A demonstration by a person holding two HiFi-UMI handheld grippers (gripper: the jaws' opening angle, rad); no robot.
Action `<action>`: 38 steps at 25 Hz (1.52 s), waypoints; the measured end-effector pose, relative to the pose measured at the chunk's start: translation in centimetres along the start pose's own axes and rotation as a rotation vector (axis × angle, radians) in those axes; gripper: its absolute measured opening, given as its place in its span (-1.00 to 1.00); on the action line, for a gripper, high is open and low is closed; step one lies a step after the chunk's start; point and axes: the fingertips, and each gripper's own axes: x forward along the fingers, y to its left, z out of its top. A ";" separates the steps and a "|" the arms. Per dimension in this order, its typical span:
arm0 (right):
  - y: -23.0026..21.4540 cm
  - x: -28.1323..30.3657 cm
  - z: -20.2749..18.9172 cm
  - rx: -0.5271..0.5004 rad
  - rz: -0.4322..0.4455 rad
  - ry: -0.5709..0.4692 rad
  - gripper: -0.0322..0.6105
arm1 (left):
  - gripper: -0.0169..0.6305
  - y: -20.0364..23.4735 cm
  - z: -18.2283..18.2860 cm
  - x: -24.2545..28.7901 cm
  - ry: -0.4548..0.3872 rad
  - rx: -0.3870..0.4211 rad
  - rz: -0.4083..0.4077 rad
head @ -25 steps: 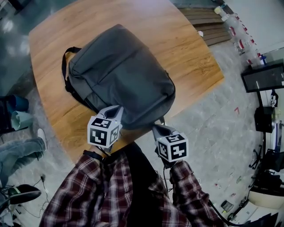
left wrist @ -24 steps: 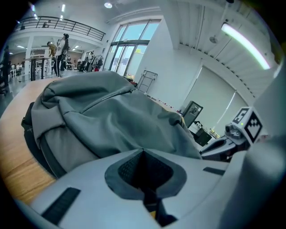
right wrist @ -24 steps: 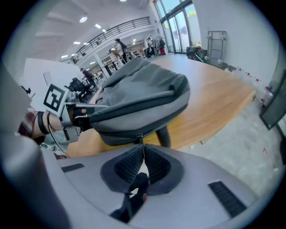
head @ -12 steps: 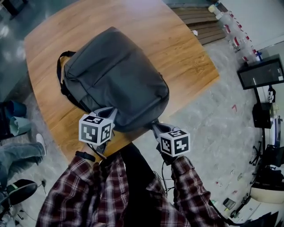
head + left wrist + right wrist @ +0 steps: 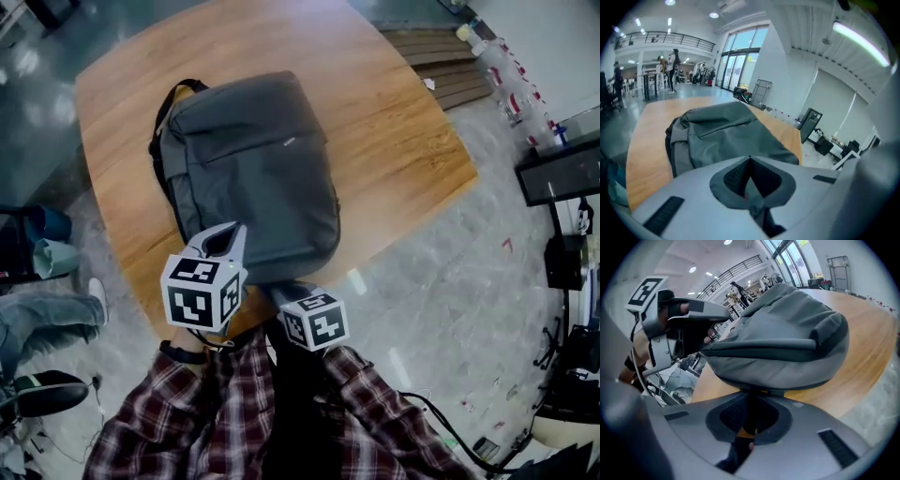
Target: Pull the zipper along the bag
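Note:
A grey backpack [image 5: 253,159] lies flat on the wooden table [image 5: 394,103], its black top handle [image 5: 167,94] pointing away from me. My left gripper [image 5: 228,236] sits at the bag's near left corner; in the left gripper view its jaws [image 5: 750,160] are shut with nothing visible between them. The right gripper view shows that left gripper [image 5: 704,347] touching the bag's side seam. My right gripper [image 5: 279,289] is at the bag's near end, and its jaws [image 5: 750,397] are shut on a dark tab hanging from the bag [image 5: 787,333].
The table's near edge [image 5: 375,248] runs just under the bag's end. A person's legs and shoe [image 5: 37,319] are on the floor at left. A dark monitor [image 5: 562,169] and several bottles [image 5: 497,66] stand at right.
The bag has swung round so its length now points more straight away from me. My right gripper has moved left with the bag's near end. The left gripper has barely shifted.

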 end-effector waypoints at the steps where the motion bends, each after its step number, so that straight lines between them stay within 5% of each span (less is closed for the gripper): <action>1: 0.3 0.3 0.2 0.007 0.003 -0.003 -0.85 | -0.92 -0.4 0.0 -0.2 0.007 0.037 0.000; 5: 1.8 1.2 0.7 -0.042 0.022 0.014 -0.85 | -0.92 -2.7 1.2 -1.6 -0.018 -0.035 -0.097; 11: 5.4 2.9 0.4 -0.126 0.065 0.030 -0.85 | -0.92 -1.6 -6.6 2.7 0.268 -0.127 -0.106; 15: 5.0 3.2 -0.3 -0.176 0.023 0.044 -0.85 | -0.92 -0.3 -8.3 3.4 0.272 -0.218 -0.146; 21: 2.7 1.4 -0.1 -0.195 -0.033 0.053 -0.85 | -0.92 -0.1 -8.5 3.3 0.272 -0.181 -0.153; 27: -4.4 -2.6 0.1 -0.234 -0.137 0.058 -0.85 | -0.92 -0.5 -8.7 3.5 0.274 -0.161 -0.152; 33: -9.2 -4.2 3.3 -0.353 -0.219 0.065 -0.85 | -0.92 -0.7 -8.8 3.5 0.283 -0.144 -0.153; 38: -12.8 -3.9 6.5 -0.350 -0.255 0.045 -0.84 | -0.92 -0.9 -9.2 3.6 0.276 -0.122 -0.152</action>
